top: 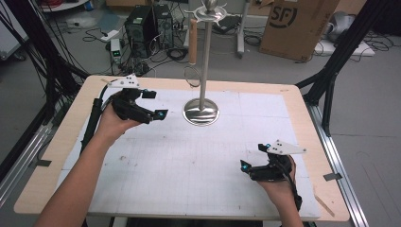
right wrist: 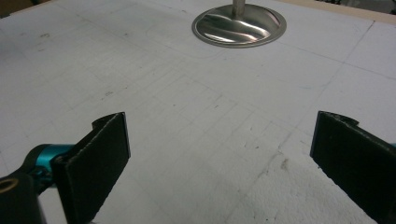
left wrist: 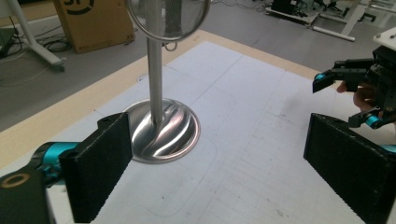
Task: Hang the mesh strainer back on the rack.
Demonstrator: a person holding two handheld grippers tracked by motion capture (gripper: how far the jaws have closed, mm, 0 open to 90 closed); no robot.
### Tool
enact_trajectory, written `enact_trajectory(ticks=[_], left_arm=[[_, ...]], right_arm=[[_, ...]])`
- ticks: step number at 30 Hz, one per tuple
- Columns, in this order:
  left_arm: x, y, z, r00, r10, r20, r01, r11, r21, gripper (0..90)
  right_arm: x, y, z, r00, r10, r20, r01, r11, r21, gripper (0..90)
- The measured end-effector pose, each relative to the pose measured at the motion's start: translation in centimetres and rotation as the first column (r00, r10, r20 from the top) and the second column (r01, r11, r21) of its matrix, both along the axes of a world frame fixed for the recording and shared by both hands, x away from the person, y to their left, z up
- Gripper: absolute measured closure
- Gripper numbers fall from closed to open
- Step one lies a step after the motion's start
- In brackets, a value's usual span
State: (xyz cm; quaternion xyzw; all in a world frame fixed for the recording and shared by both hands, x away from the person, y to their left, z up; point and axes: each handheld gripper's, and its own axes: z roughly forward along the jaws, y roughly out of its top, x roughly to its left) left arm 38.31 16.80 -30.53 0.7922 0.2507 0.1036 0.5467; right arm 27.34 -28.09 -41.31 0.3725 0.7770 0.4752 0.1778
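Observation:
A steel stand with a round base (top: 201,112) and a tall pole (top: 205,56) rises at the far middle of the white mat (top: 189,161). From its top hooks hangs a small strainer with a wooden handle (top: 193,42) and a mesh ring (top: 191,76). My left gripper (top: 156,104) is open just left of the base, holding nothing. In the left gripper view the base (left wrist: 161,133) and strainer mesh (left wrist: 168,18) lie ahead between the open jaws (left wrist: 219,172). My right gripper (top: 254,156) stands open and empty at the near right; its view (right wrist: 219,163) faces the base (right wrist: 239,25).
The mat lies on a wooden table (top: 302,123). Beyond the far edge are computer towers (top: 149,23), cables and a cardboard box (top: 295,26) on the floor. Black frame legs (top: 331,71) stand at the right. The left gripper view catches the right gripper (left wrist: 345,100) farther off.

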Motion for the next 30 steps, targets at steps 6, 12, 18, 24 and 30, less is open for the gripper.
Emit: enact_trajectory(ticks=[6, 12, 18, 24, 30], left_arm=[[-0.7, 0.2, -1.1, 1.0, 0.001, 0.0, -0.001, 0.9999, 0.012, 6.3], [-1.6, 0.0, -2.1, 0.9997, 0.014, 0.021, -0.015, 0.9995, 0.028, 1.7], [-2.8, -0.4, -3.2, 0.9997, -0.016, 0.02, 0.016, 0.9994, 0.031, 1.7], [-3.8, -0.7, -4.6, 0.999, -0.044, -0.011, 0.045, 0.9988, 0.021, 1.7], [-4.5, -0.5, -5.8, 0.9989, -0.04, -0.024, 0.041, 0.9987, 0.029, 1.7]], right_arm=[[0.0, -0.1, -0.1, 1.0, -0.001, -0.007, 0.001, 1.0, -0.001, 3.6], [0.0, -0.2, -0.2, 0.9999, -0.003, -0.01, 0.003, 1.0, 0.007, 3.6], [0.0, -0.3, -0.2, 0.9999, -0.006, -0.01, 0.006, 1.0, 0.009, 3.6], [0.1, -0.2, -0.2, 1.0, 0.0, -0.006, 0.0, 1.0, 0.001, 3.6], [0.0, 0.0, -0.1, 1.0, -0.003, -0.003, 0.003, 1.0, -0.005, 3.6]])
